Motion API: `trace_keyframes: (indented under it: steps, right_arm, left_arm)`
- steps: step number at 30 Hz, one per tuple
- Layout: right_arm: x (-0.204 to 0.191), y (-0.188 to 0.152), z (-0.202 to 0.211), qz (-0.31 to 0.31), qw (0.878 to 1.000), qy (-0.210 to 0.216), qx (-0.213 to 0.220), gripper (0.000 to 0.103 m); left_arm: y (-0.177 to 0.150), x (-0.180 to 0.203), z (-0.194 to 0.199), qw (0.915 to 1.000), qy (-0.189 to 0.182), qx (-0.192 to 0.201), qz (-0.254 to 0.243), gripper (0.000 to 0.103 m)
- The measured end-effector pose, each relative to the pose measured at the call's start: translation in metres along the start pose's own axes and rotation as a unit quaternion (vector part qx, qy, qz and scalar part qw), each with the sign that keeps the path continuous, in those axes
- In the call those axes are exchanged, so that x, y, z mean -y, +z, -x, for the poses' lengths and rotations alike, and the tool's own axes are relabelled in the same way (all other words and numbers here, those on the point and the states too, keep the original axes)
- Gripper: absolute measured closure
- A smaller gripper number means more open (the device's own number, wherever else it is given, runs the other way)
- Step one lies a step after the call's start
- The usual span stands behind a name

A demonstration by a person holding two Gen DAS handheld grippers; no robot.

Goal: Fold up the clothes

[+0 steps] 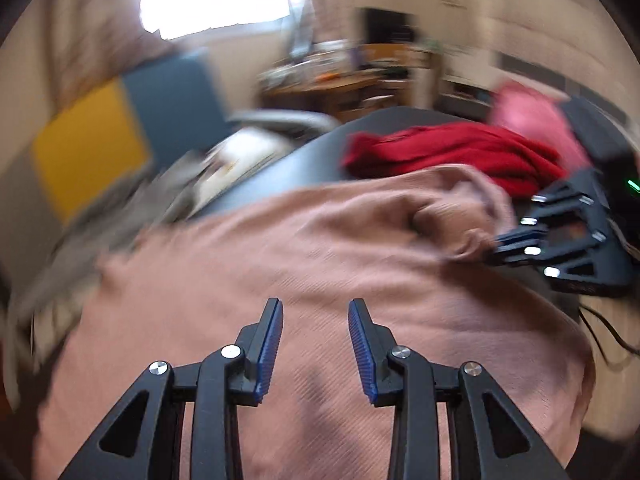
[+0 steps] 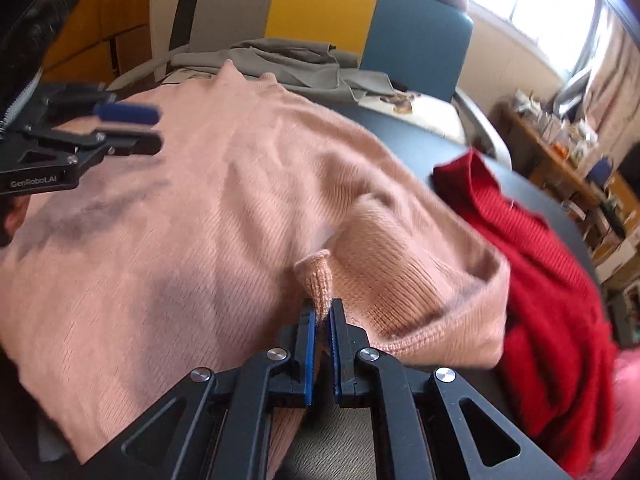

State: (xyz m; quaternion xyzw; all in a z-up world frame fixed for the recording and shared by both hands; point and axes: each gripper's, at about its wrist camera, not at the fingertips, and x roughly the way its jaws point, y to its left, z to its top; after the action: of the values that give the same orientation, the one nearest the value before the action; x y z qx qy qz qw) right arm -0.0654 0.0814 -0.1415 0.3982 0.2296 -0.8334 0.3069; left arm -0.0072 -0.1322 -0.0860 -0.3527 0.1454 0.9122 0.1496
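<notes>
A dusty-pink knit sweater lies spread over a dark table. My left gripper hovers open over the sweater's middle with nothing between its fingers; in the right wrist view the left gripper appears at the far left above the cloth. My right gripper is shut on a pinched fold of the pink sweater near a sleeve cuff. From the left wrist view the right gripper bites the sweater's right edge.
A red knit garment lies crumpled beyond the pink sweater, with a pink fluffy item behind it. A chair with grey, yellow and blue panels holds grey cloth. Cluttered shelves stand at the right.
</notes>
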Motion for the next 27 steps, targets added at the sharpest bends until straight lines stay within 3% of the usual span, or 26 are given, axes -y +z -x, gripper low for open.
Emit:
trace_keyframes:
  steps: [3,6,8,11,15,20,22,26,27]
  right_arm:
    - [0.016,-0.015,0.005,-0.038,0.999,0.028,0.001,0.096]
    - [0.034,-0.027,0.014,-0.069,0.996,0.059,0.002,0.096]
    - [0.038,-0.028,0.02,-0.074,0.995,0.074,0.008,0.096]
    - [0.04,-0.026,0.028,-0.062,0.992,0.105,0.013,0.096]
    - [0.045,-0.03,0.037,-0.048,0.99,0.135,0.012,0.096]
    - [0.047,-0.031,0.049,-0.02,0.988,0.151,0.01,0.096]
    - [0.047,-0.031,0.052,-0.011,0.988,0.155,0.009,0.096]
    - [0.045,-0.032,0.057,0.008,0.987,0.162,0.005,0.096]
    - [0.045,-0.033,0.059,0.012,0.986,0.163,0.004,0.096]
  left_arm:
    - [0.021,0.037,-0.001,0.9941,-0.018,0.022,-0.105,0.068]
    - [0.035,0.075,-0.004,0.9784,-0.03,0.039,-0.201,0.068]
    - [0.043,0.097,-0.01,0.9684,-0.05,0.044,-0.24,0.068]
    - [0.051,0.115,-0.026,0.9605,-0.067,0.037,-0.267,0.068]
    - [0.065,0.126,-0.047,0.9531,-0.14,-0.005,-0.268,0.068]
    - [0.08,0.116,-0.067,0.9579,-0.181,-0.033,-0.22,0.068]
    - [0.082,0.118,-0.073,0.9549,-0.198,-0.053,-0.215,0.068]
    - [0.087,0.115,-0.082,0.9455,-0.26,-0.107,-0.164,0.067]
    - [0.086,0.11,-0.08,0.9337,-0.31,-0.119,-0.135,0.067]
